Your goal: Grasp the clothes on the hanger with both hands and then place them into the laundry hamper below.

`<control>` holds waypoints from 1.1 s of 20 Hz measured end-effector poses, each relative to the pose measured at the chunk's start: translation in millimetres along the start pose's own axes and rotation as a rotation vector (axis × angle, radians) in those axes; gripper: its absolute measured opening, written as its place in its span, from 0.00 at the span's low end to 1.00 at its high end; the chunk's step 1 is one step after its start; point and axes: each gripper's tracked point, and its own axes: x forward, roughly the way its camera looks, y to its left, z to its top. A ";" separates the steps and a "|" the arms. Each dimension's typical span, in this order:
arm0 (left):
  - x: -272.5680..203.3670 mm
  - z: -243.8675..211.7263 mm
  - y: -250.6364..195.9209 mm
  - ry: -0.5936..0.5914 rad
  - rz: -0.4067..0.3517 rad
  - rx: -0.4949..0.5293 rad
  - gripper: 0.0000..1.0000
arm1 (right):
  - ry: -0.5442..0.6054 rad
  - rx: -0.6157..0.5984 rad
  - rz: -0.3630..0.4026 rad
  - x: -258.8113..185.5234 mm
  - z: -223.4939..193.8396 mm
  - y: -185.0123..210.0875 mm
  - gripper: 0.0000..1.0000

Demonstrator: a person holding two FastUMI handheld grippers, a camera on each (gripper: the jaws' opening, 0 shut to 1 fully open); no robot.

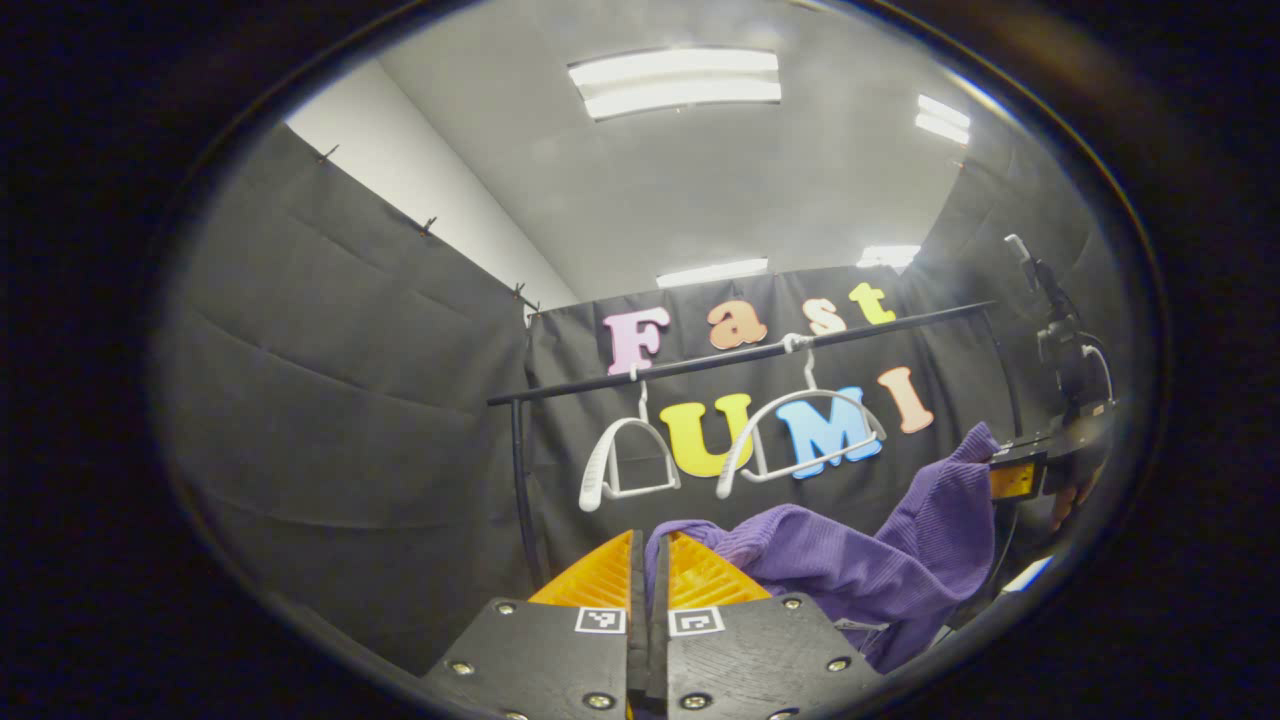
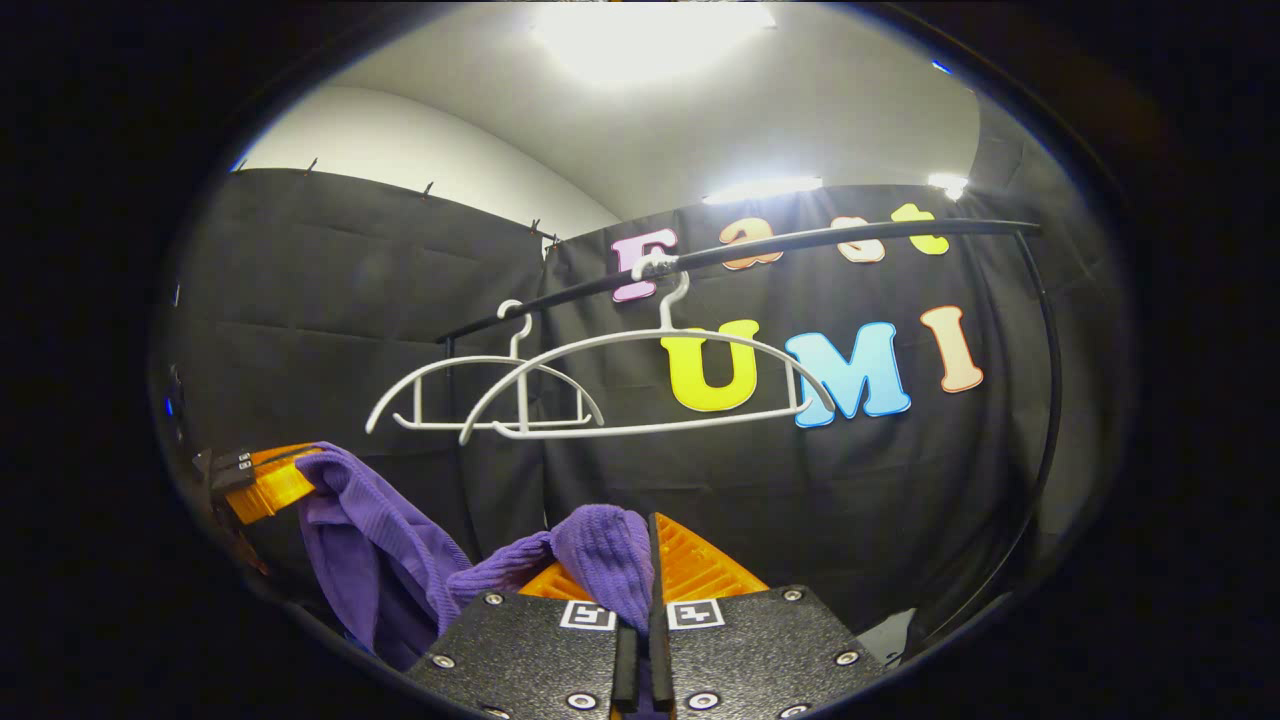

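1. Landmark: the black horizontal clothes rail [image 2: 800, 245] across the back of the booth. Two white plastic hangers [image 2: 640, 385] hang from it, and both are bare.

2. Done, as far as can be judged: the purple ribbed knit garment [image 2: 400, 560] is off the hangers. It sits below the rail and in front of it, stretched between the two grippers.

3. The left gripper [image 1: 648, 570] has its fingers closed nearly together, with a fold of the purple cloth rising out of the narrow slit between them. That reads as a firm pinch on the garment.

4. The right gripper [image 2: 648, 575] is likewise closed, and a bunched wad of the garment is caught between its fingers and bulges over one side.

5. In the left gripper view the garment [image 1: 860, 560] drapes from the near fingers across to the other gripper [image 1: 1015, 478], which holds its far corner below the rail's right end. In the right gripper view the far gripper [image 2: 265, 482] holds the cloth's other end, below the leftmost hanger.

6. Left to do: lower the garment into the laundry hamper and let go with both grippers. The hamper lies somewhere below the rail; its exact place cannot be told from here.
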 end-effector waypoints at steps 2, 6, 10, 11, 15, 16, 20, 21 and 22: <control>-7.4 2.9 -16.4 -0.002 -0.059 -0.029 0.05 | -0.001 0.019 -0.005 -12.8 2.3 9.8 0.05; -10.9 -4.1 -51.5 0.009 -0.147 -0.095 0.00 | 0.024 0.005 -0.021 -43.8 1.1 29.2 0.06; -26.1 -32.6 -78.8 0.068 -0.208 -0.164 0.00 | 0.094 -0.031 -0.045 -56.7 -31.4 32.4 0.06; -29.9 -44.2 -84.1 0.090 -0.220 -0.175 0.00 | 0.122 -0.033 -0.049 -58.7 -43.4 31.1 0.05; -46.2 -95.9 -100.6 0.201 -0.250 -0.199 0.05 | 0.225 -0.023 -0.076 -73.3 -96.1 25.9 0.06; -51.1 -108.8 -104.2 0.234 -0.255 -0.201 0.05 | 0.252 -0.021 -0.082 -77.0 -109.5 25.2 0.06; -70.5 -158.5 -117.7 0.348 -0.277 -0.206 0.05 | 0.349 -0.047 -0.123 -88.8 -165.8 16.6 0.06; -76.6 -168.6 -118.6 0.381 -0.284 -0.203 0.05 | 0.382 -0.052 -0.131 -93.9 -182.4 13.3 0.06; -84.8 -181.1 -121.3 0.414 -0.288 -0.196 0.01 | 0.422 -0.053 -0.140 -100.4 -201.2 10.3 0.06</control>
